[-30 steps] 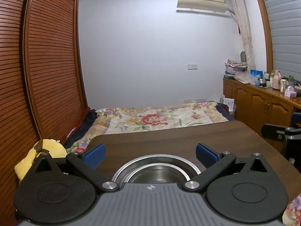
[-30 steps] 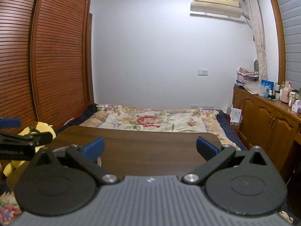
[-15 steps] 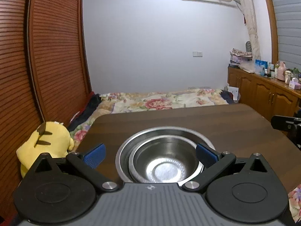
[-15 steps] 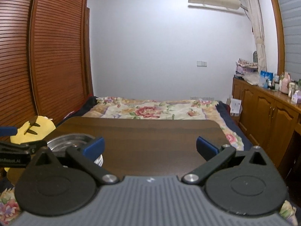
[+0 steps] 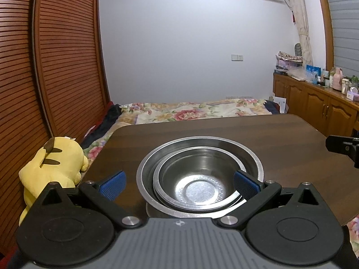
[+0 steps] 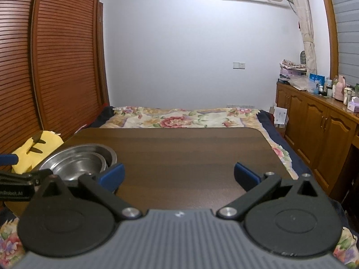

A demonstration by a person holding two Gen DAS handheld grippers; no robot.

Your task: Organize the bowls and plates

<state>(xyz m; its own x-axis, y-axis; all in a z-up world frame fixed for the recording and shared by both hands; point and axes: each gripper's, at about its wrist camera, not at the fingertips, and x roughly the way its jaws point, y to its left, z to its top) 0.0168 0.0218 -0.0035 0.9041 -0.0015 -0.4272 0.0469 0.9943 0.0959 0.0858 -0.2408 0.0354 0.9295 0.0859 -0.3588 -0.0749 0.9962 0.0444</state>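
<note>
Nested steel bowls sit on the dark wooden table (image 5: 280,139): a smaller inner bowl (image 5: 197,179) lies tilted inside a larger outer bowl (image 5: 246,154). My left gripper (image 5: 178,185) hovers just above them, open, its blue pads on either side of the stack and holding nothing. In the right wrist view the same bowl stack (image 6: 78,160) is at the table's left side. My right gripper (image 6: 179,174) is open over bare table (image 6: 190,152), well to the right of the bowls, with nothing between its fingers.
A yellow plush toy (image 5: 53,163) leans beside the table's left edge, against the slatted wooden wardrobe (image 5: 56,67). A bed with a floral cover (image 6: 179,117) lies beyond the table's far edge. Wooden cabinets (image 6: 318,130) with bottles on top line the right wall.
My left gripper has risen and tipped downward, so the nested bowls now show almost whole instead of just their far rim. The right gripper has tilted down slightly, bringing the bowls into its view.
</note>
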